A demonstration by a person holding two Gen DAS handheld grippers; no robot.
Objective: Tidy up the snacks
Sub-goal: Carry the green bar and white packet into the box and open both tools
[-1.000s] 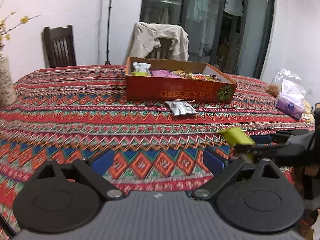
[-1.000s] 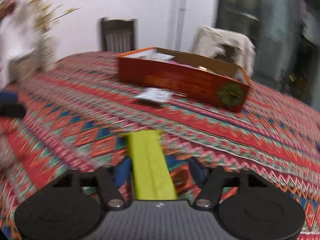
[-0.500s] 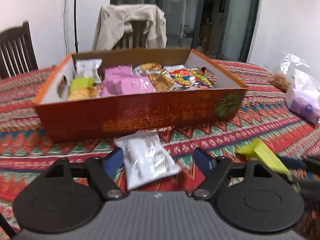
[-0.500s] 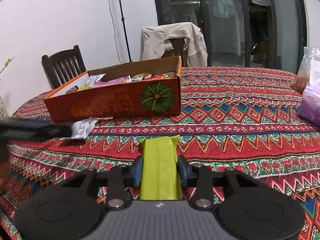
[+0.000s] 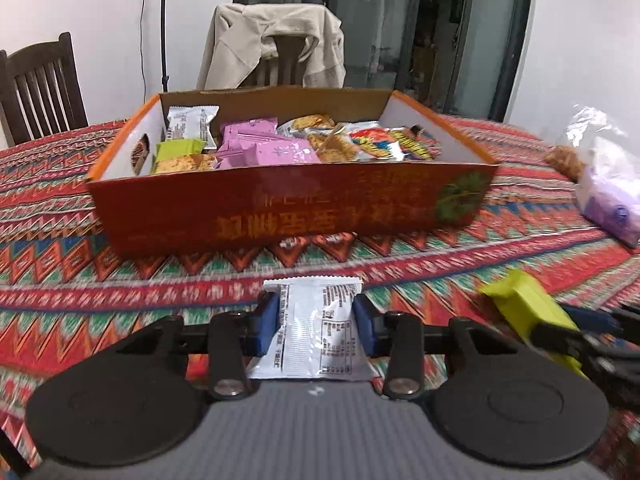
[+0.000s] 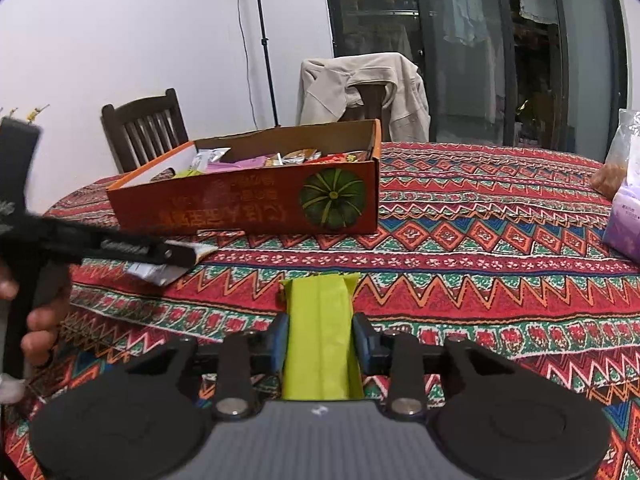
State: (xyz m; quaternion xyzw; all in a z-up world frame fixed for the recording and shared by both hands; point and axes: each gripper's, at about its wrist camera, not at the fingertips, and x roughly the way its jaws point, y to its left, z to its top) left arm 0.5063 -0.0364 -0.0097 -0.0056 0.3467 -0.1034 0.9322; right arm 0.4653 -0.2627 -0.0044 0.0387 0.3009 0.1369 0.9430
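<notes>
An orange cardboard box (image 5: 280,208) filled with several snack packets stands on the patterned tablecloth (image 5: 80,240). In front of it, a white snack packet (image 5: 316,332) lies between the blue pads of my left gripper (image 5: 315,312). Its jaws are closing and the pads press on the packet's sides. My right gripper (image 6: 320,332) holds a yellow-green packet (image 6: 318,320) lengthwise, its jaws still closing on it. The right wrist view shows the box (image 6: 240,204) further left, with the left gripper (image 6: 180,256) over the white packet (image 6: 156,272). The yellow-green packet (image 5: 520,300) also shows at the right of the left wrist view.
A purple tissue pack (image 5: 608,204) and a clear bag of snacks (image 5: 564,160) lie at the table's right side. A chair draped with a beige jacket (image 5: 276,44) stands behind the box, a dark wooden chair (image 5: 36,84) at the left. A person's hand (image 6: 40,320) grips the left tool.
My left gripper moved forward to the white packet near the box and closed around it. The right gripper tightened on the yellow-green packet and levelled out.
</notes>
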